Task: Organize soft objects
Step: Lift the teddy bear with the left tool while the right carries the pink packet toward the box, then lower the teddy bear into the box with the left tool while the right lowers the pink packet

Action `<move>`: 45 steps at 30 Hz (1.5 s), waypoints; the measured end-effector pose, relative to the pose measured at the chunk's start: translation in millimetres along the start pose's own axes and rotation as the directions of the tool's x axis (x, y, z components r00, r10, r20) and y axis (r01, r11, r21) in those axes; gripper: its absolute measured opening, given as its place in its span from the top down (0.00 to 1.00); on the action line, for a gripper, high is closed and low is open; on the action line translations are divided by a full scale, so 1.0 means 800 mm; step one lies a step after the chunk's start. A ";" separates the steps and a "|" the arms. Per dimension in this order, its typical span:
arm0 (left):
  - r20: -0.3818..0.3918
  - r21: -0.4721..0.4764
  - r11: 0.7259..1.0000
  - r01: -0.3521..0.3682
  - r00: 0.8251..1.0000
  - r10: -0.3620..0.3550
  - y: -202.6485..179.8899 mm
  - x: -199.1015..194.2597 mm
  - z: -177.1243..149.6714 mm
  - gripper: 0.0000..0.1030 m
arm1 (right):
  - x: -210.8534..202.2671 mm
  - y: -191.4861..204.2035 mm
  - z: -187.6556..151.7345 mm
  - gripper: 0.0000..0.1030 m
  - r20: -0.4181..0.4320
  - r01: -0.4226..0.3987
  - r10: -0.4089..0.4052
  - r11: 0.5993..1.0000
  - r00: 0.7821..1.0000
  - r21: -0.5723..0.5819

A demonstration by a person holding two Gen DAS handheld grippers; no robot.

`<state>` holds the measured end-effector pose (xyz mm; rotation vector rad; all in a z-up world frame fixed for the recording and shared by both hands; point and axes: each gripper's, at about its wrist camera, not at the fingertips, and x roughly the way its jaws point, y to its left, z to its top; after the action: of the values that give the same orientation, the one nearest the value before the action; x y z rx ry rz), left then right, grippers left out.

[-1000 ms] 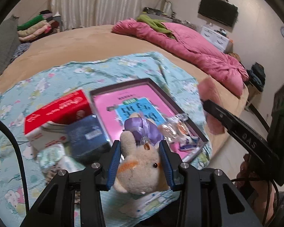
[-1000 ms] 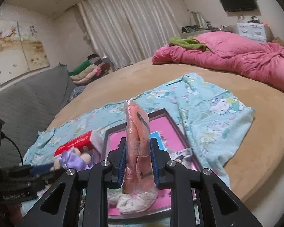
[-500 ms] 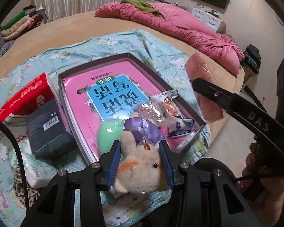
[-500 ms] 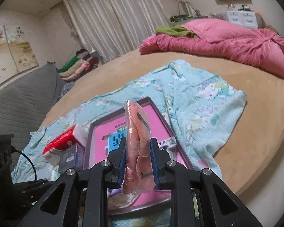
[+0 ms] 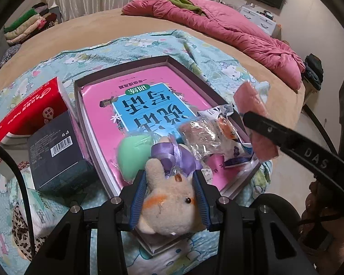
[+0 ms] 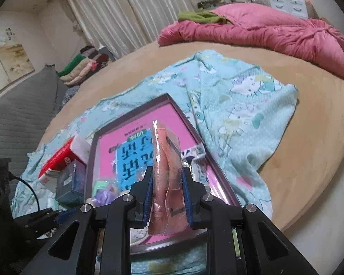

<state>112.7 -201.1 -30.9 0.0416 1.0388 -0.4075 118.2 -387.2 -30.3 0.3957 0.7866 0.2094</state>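
My left gripper [image 5: 169, 202] is shut on a beige plush rabbit [image 5: 172, 208] with a purple ribbon bow [image 5: 174, 159], held just over the near edge of a shallow dark box [image 5: 89, 142] lined with a pink book. In the box lie a green soft egg shape [image 5: 131, 154] and clear-wrapped snack packets [image 5: 214, 133]. My right gripper [image 6: 167, 197] is shut on a pink item in a clear plastic bag [image 6: 166, 178], upright above the box's near right part. That bag [image 5: 255, 119] also shows at the right of the left wrist view.
A red tissue box [image 5: 28, 114], a dark blue carton [image 5: 57, 155] and a wipes pack [image 5: 40, 208] lie left of the box on a light-blue cartoon blanket [image 6: 240, 105]. A pink quilt [image 6: 263, 32] lies at the back of the tan round bed [image 6: 316, 142]. Folded clothes [image 6: 82, 67] are at the far left.
Both grippers have come down toward the box with their loads; the box and its contents now look larger and nearer. The green egg shape has come into sight. Neither grip changed.
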 end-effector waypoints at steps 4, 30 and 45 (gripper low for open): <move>0.000 -0.002 1.000 -0.001 1.000 0.001 0.002 0.002 0.000 0.60 | 0.010 0.004 -0.002 0.77 -0.016 0.014 -0.014 1.000 1.000 -0.012; 0.009 -0.023 1.000 0.005 1.000 -0.005 0.016 0.006 0.002 0.60 | 0.040 0.022 -0.008 0.65 -0.051 0.012 -0.015 0.999 0.999 -0.053; 0.018 -0.012 0.999 0.038 0.999 -0.038 0.007 0.001 0.005 0.59 | 0.019 0.016 -0.003 0.54 0.011 -0.001 0.001 1.000 1.000 -0.014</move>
<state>118.7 -197.0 -30.3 0.0066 1.0255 -0.4351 126.7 -369.8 -36.5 0.3831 0.7740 0.2132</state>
